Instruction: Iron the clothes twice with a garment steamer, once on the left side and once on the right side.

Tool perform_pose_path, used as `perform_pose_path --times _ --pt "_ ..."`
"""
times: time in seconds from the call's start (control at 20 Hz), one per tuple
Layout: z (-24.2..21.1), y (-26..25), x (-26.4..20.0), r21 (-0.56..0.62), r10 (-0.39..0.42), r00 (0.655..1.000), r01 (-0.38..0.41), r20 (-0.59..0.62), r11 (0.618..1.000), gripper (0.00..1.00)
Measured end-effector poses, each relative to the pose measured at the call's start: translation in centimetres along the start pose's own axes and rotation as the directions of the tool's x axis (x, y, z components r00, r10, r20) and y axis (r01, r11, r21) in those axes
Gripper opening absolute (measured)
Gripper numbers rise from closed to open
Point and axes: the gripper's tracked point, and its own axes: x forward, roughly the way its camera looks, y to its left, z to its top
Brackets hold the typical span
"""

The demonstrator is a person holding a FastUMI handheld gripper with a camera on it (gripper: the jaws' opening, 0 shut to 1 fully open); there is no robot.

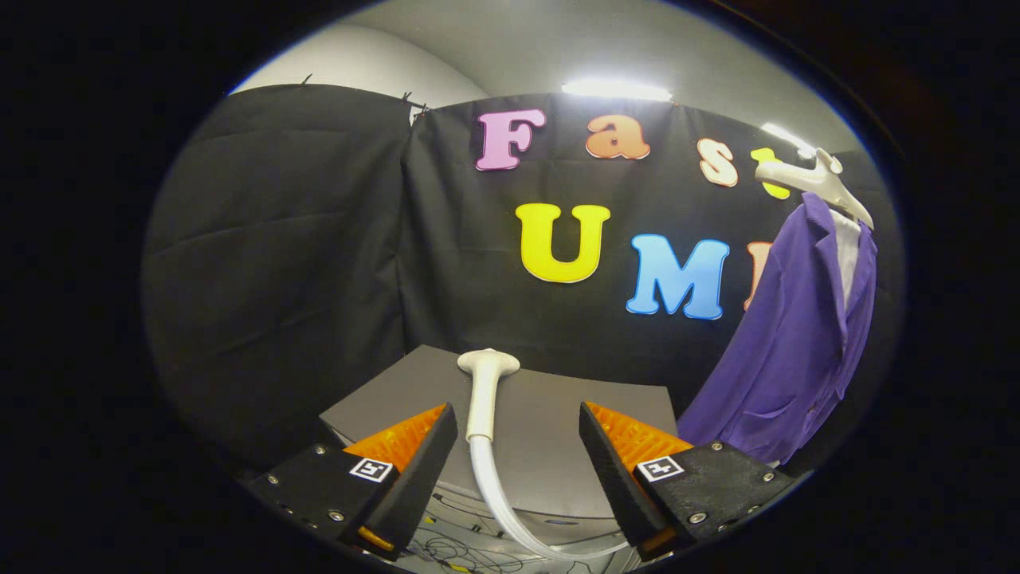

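While the gripper (518, 446) hangs with its two fingers spread wide and pressing on nothing, the white plastic steamer wand with its flared head (484, 395) stands upright between and just ahead of them, on the grey flat-topped box (550, 446), nearer the left finger than the right. Its pale ribbed hose (498, 502) curls down from the handle and passes under the right finger. The purple jacket with a white lining (785, 359) hangs well beyond the right finger on a cream moulded hanger (821, 182) against the black cloth wall (279, 263).

As I judge it, the pickup has not begun, and the risks lie there. Closing off-centre could let the left finger strike the slim handle first and tip the wand over. Once lifted, the hose could snag on the box edge or drag the wand askew in the grip. The jacket hangs loosely, so a hard push from the head may swing it away rather than smooth it.
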Motion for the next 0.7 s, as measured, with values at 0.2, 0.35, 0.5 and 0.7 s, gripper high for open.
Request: perform_pose_path --times 0.2,0.35,0.5,0.7 --pt "-1.8 2.7 8.4 0.01 0.026 0.985 -0.025 -0.17 1.0 0.95" --pt "-3.2 3.0 12.4 0.021 0.007 0.962 -0.002 -0.271 1.0 0.95" --pt "-5.1 3.0 14.8 0.027 -0.01 0.934 0.021 -0.358 0.999 0.95" --pt "-5.7 2.2 17.4 0.095 -0.014 0.91 0.059 -0.414 0.994 0.95"
